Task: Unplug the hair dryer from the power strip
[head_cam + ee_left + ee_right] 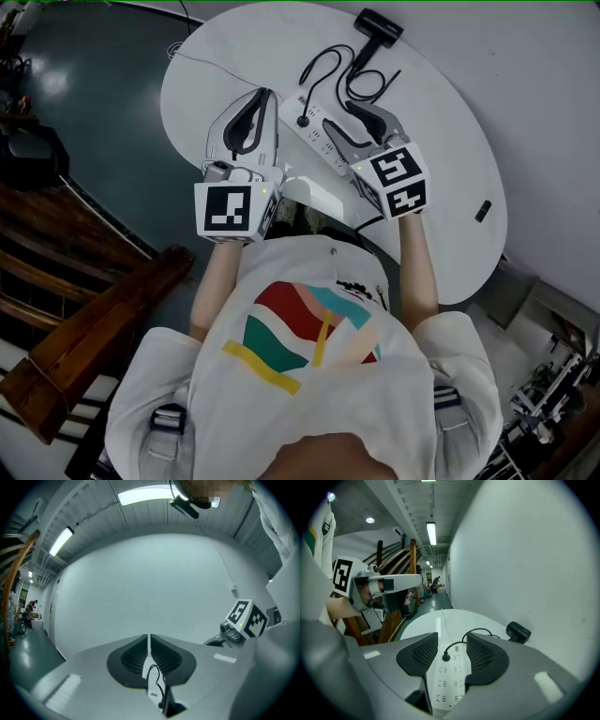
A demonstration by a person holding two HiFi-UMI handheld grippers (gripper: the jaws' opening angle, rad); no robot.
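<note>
Currently the right tongs (452, 638) are standing wide apart with nothing pressed between them, hovering over the near end of the power strip (449, 686), which is lying on the white desk (441, 141). The strip's long axis is running straight ahead along the line in which these tongs are pointing. The black plug (446, 657) is sitting upright in a left-row socket, showing between the two pads and slightly left of centre, though lower than them. Its cable (480, 630) is looping away to the hair dryer (518, 631), resting at the desk's far edge by the wall. The left tongs (148, 637) are standing shut and empty, pointing level at the wall, left of the strip. Judged from this, the right hand is being the better placed: lowering along the strip's axis should be bringing the plug between its pads.
</note>
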